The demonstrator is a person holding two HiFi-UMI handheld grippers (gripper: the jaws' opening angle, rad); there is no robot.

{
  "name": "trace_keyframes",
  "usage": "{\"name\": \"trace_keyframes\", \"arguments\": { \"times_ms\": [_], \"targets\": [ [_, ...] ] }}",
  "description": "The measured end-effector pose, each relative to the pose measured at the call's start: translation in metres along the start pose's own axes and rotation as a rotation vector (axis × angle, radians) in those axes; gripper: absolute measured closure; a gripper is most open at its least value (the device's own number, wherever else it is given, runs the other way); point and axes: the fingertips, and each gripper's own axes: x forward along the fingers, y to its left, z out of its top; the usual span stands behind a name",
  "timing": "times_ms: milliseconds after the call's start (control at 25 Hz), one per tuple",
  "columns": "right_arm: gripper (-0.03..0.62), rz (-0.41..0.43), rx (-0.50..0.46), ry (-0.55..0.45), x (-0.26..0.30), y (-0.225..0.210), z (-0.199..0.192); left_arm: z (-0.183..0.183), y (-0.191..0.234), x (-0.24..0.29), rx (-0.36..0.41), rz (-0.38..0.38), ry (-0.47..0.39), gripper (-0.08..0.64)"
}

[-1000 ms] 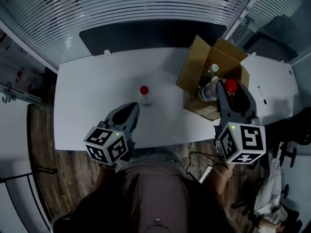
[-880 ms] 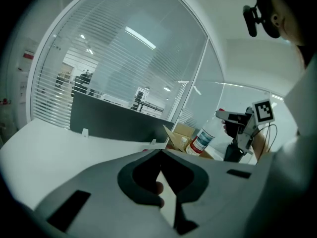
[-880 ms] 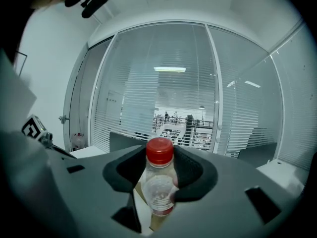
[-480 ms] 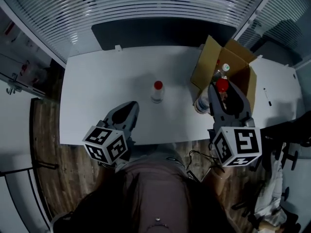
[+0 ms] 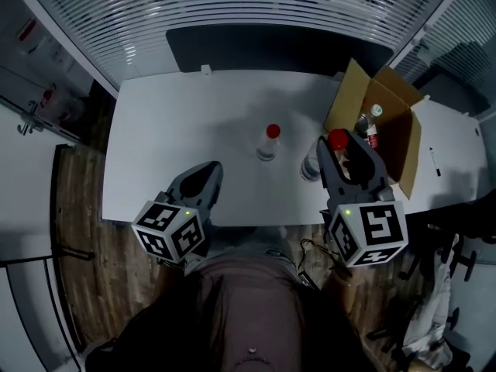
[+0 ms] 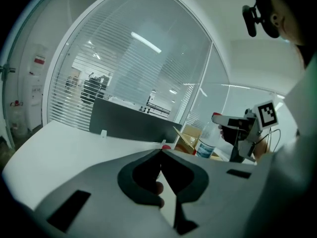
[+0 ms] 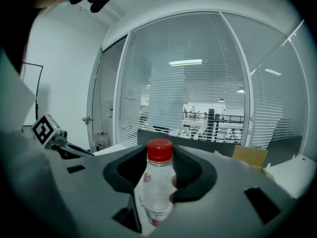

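Observation:
My right gripper (image 5: 339, 147) is shut on a clear water bottle (image 5: 311, 164) just below its red cap (image 5: 337, 139). It holds the bottle over the white table (image 5: 170, 138), left of an open cardboard box (image 5: 387, 134). In the right gripper view the bottle (image 7: 157, 187) fills the gap between the jaws of the right gripper (image 7: 159, 157). A second red-capped bottle (image 5: 269, 142) stands upright mid-table. My left gripper (image 5: 206, 173) hangs at the table's front edge, shut on nothing, and the left gripper (image 6: 161, 151) shows its jaws meeting.
The cardboard box holds more bottles (image 5: 370, 119). A dark partition (image 5: 271, 46) runs along the table's far edge, with glass walls and blinds behind. Wooden floor (image 5: 77, 231) lies left of the table. A pen (image 5: 434, 161) lies on the table right of the box.
My right gripper has carried the bottle leftward, from the box's opening to over the table beside it. The left gripper has stayed put.

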Motion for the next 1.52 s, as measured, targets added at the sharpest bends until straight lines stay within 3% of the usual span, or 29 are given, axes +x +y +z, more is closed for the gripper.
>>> {"name": "trace_keyframes", "arguments": {
  "times_ms": [960,1520],
  "targets": [
    [0.416,0.368,-0.048,0.066,0.082,0.12,-0.021,0.002,0.057,-0.053,-0.079,0.21,-0.089,0.551],
    [0.417,0.474,-0.052,0.119,0.144,0.155,-0.041,0.011,0.094,-0.064,-0.13,0.317,-0.123,0.551]
  ]
}}
